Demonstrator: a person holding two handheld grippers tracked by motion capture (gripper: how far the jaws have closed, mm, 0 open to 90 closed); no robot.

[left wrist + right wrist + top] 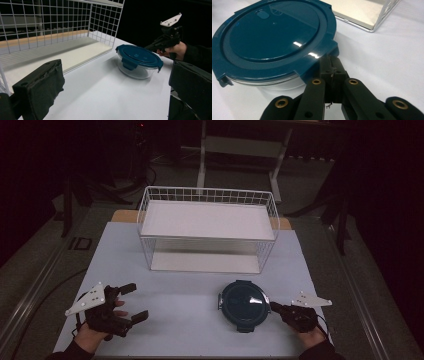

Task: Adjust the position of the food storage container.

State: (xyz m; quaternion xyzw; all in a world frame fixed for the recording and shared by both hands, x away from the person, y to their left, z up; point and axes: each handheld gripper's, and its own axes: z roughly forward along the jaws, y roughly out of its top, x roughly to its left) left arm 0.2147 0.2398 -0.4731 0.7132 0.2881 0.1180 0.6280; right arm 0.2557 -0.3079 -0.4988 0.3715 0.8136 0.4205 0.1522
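A round glass container with a dark teal clip-on lid point(243, 305) point(138, 60) point(274, 37) stands on the white table, right of centre near the front. My right gripper point(274, 306) point(331, 60) comes in from the container's right side. Its jaws are shut together, and the tips rest against the latch tab at the lid's rim. From the left gripper view, the right gripper point(152, 47) sits behind the container in a person's hand. My left gripper point(136, 302) point(115, 72) is at the front left, well apart from the container, with its jaws open and nothing between them.
A white wire rack point(207, 195) point(105, 22) point(384, 15) with a flat upper shelf and a bottom board stands at the back middle of the table point(175, 310). Dark floor, cables and frame legs surround the table.
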